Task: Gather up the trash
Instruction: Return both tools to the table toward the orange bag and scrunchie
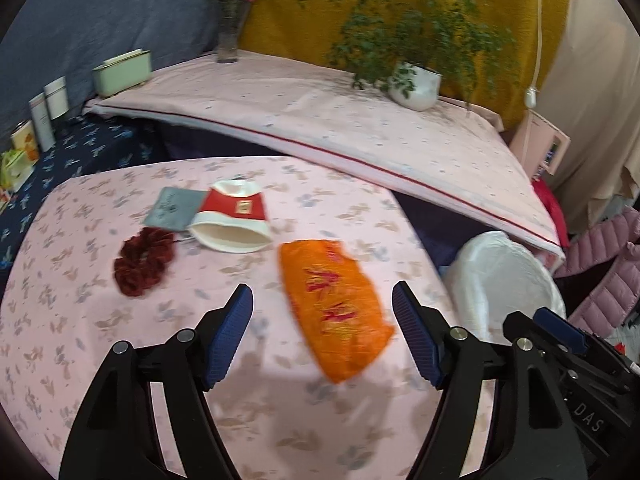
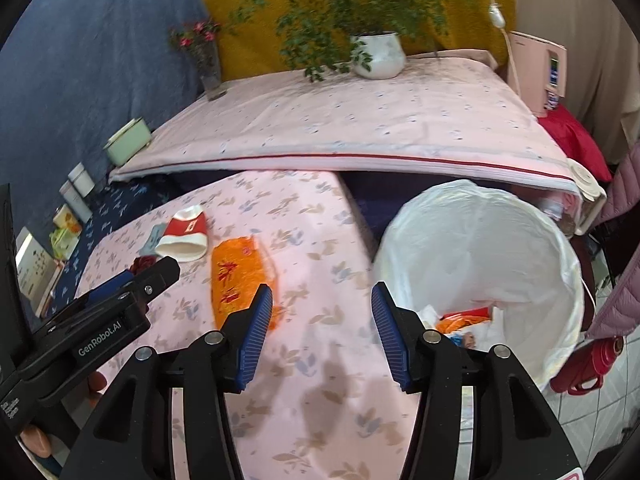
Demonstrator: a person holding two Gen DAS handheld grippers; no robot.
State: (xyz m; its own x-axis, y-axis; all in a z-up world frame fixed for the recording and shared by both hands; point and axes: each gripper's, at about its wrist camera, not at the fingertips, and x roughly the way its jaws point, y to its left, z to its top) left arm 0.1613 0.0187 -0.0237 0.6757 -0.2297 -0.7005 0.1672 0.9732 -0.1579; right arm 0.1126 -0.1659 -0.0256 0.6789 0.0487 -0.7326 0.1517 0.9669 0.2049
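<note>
Lower left of right wrist view: "GenRobot.AI" in white on black body of left gripper (image 2: 136, 280). Lower right of left wrist view: "DAS" on black body of right gripper (image 1: 560, 328). Red characters on orange packet (image 1: 336, 312) unreadable.

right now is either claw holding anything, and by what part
Nothing is held. The left claw and right claw both stand open and empty above the table; the orange wrapper lies loose.
</note>
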